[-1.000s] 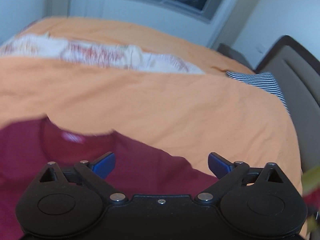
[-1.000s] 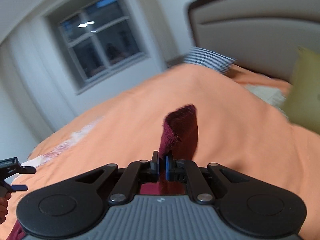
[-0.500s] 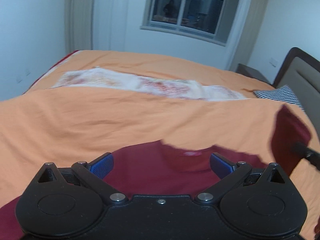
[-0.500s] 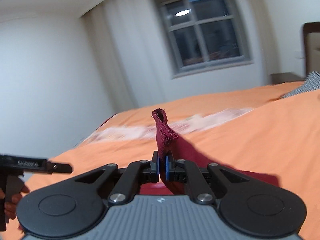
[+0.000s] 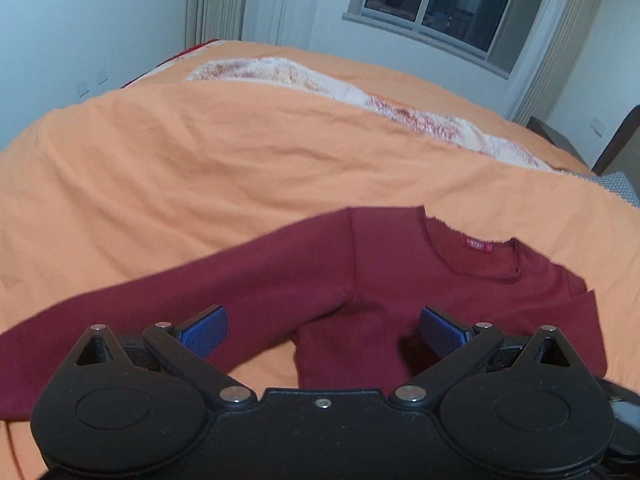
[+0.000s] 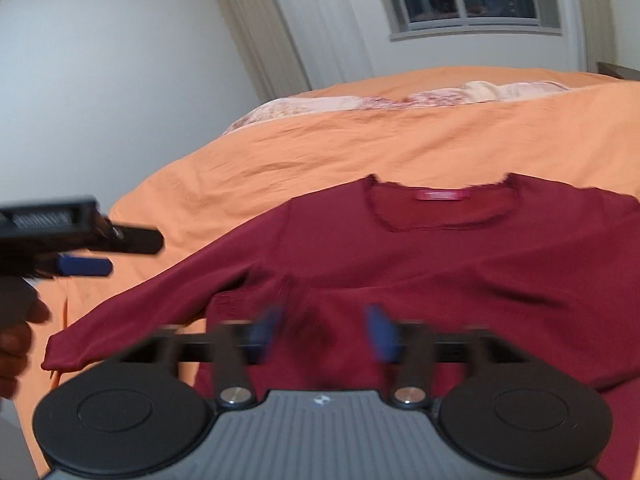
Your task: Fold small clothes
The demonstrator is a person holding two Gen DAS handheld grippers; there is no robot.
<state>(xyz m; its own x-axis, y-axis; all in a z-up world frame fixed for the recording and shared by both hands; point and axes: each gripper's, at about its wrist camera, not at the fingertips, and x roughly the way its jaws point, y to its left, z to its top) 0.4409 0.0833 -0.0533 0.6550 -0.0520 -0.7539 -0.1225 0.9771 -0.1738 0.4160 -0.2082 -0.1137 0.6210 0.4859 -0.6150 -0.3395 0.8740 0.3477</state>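
Observation:
A dark red long-sleeved top point(image 5: 392, 280) point(image 6: 440, 264) lies flat on the orange bedcover, neckline and pink label away from me. Its left sleeve point(image 5: 160, 304) point(image 6: 132, 320) stretches out sideways. The other sleeve appears folded across the chest in the right wrist view. My left gripper point(image 5: 322, 330) hovers open over the armpit area, blue pads wide apart, nothing between them. My right gripper point(image 6: 324, 330) is open above the chest, its fingers blurred by motion. The left gripper point(image 6: 84, 256) also shows at the left edge of the right wrist view, held by a hand point(image 6: 16, 336).
The orange bedcover point(image 5: 240, 168) point(image 6: 400, 148) spreads all around the top. A cream and red patterned blanket point(image 5: 360, 96) lies farther back. A striped pillow point(image 5: 620, 186) sits at the right edge, a window point(image 5: 440, 4) and curtains stand behind the bed.
The right gripper has let go of the sleeve it held up and now stands open; the sleeve lies on the top. The left gripper shifted so more of the top shows.

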